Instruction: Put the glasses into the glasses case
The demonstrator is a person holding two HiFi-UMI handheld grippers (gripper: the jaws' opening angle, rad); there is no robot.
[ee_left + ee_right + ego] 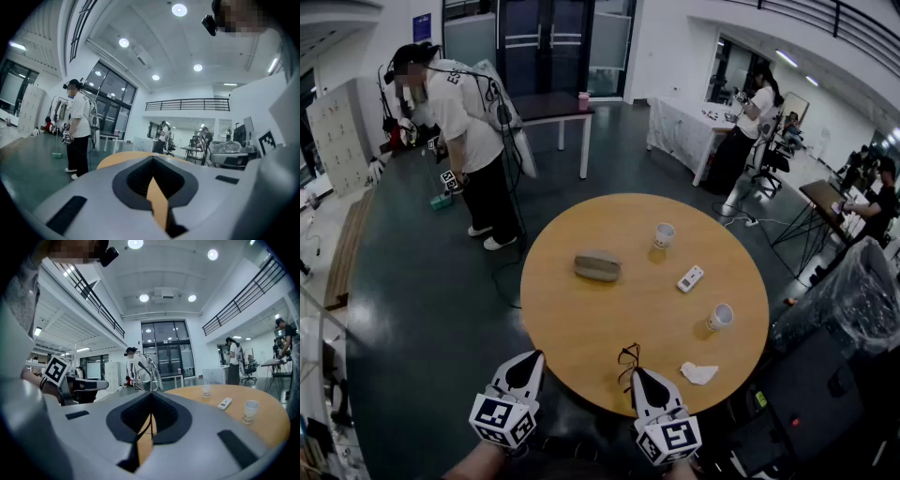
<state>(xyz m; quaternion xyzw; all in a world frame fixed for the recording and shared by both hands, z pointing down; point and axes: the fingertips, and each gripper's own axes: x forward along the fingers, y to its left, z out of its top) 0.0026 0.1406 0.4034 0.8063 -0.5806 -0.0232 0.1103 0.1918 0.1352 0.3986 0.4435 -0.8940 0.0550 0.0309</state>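
Round counter [581,328] holds case [597,266], cups [664,235], remote [690,278], tissue [699,373]. At near edge, glasses [627,361] at right tongs [637,374] tip; left tongs [531,359] off counter.

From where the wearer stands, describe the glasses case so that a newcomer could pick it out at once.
Find the round wooden table. On its far left part lies the glasses case, alone. It is a long, rounded grey-brown pouch, whereas its neighbours are white: two paper cups, a remote and a crumpled tissue.
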